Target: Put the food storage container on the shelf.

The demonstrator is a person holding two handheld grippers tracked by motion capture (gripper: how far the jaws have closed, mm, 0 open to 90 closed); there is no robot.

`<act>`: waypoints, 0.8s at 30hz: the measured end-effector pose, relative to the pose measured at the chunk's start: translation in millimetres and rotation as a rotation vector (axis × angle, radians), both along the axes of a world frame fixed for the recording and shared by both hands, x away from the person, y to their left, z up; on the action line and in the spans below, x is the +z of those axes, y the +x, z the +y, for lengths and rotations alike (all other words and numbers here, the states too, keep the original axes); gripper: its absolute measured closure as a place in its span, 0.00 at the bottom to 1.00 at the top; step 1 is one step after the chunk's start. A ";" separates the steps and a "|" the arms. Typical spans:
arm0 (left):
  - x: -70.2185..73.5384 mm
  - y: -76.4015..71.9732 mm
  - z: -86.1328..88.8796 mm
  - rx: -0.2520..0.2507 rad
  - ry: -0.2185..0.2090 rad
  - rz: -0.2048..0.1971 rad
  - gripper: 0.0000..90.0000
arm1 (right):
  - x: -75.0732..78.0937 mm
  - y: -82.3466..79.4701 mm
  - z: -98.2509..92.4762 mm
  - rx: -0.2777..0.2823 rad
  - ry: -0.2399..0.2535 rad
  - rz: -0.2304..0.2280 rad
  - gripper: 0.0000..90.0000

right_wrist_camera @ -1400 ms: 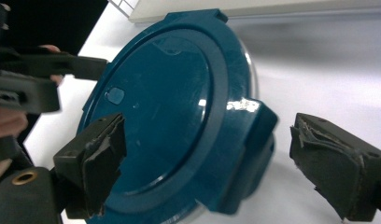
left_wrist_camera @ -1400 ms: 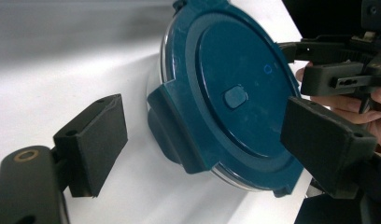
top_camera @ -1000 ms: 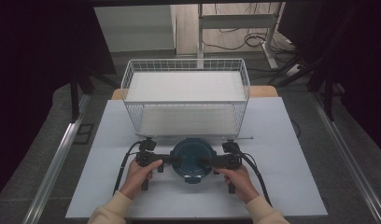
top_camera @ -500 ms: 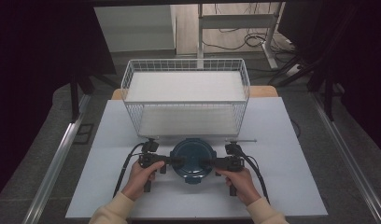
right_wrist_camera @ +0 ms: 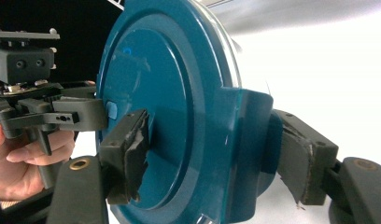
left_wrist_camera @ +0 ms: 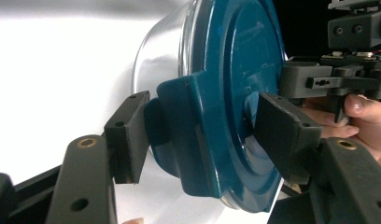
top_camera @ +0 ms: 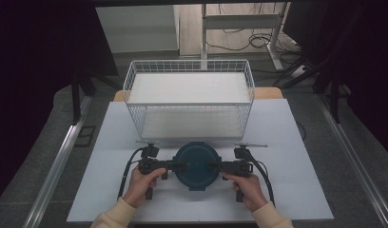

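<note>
A round metal container (top_camera: 198,164) with a dark teal lid (left_wrist_camera: 235,70) (right_wrist_camera: 151,74) stands on the white table, near the front. My left gripper (top_camera: 180,166) (left_wrist_camera: 202,135) reaches in from its left and straddles the lid's side tab (left_wrist_camera: 179,121). Its jaws have just been closing, and a gap still shows at the top pad. My right gripper (top_camera: 215,166) (right_wrist_camera: 216,154) comes from the right. Its jaws have also just been closing, and its worn pads (right_wrist_camera: 128,154) now press on the lid's top and under the other tab (right_wrist_camera: 249,135).
A white wire basket (top_camera: 189,107) stands empty right behind the container, mid-table. The white tabletop (top_camera: 287,190) has free room left and right of my hands. Dark floor and metal rails flank the table.
Both hands and the container stay where they were. The jaws at the lid's two sides have drawn in on it.
</note>
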State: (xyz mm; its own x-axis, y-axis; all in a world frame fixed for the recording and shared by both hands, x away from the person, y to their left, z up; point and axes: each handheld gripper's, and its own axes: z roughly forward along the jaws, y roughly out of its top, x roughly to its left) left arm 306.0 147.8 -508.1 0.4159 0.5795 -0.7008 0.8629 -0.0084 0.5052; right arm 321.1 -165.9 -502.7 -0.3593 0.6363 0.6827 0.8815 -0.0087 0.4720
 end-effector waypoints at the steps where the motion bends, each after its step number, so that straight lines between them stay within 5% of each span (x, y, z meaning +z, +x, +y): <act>1: 1.0 -0.7 0.2 0.000 0.002 -0.007 0.43 | 1.9 -2.7 -0.3 0.000 -0.004 -0.012 0.36; 15: 14.3 -8.7 3.0 -0.010 0.029 -0.083 0.46 | 11.0 -9.3 1.5 0.024 -0.012 -0.097 0.39; 24: 36.2 -18.4 4.4 -0.010 0.026 -0.161 0.46 | 34.4 -19.0 2.4 0.040 -0.021 -0.202 0.39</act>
State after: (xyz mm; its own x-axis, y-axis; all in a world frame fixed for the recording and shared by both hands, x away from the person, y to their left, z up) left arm 287.7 152.2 -471.9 0.5274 0.5918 -0.6096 0.7709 -0.0317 0.6362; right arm 302.0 -163.5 -468.3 -0.5126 0.6321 0.5811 0.7686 0.0360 0.6388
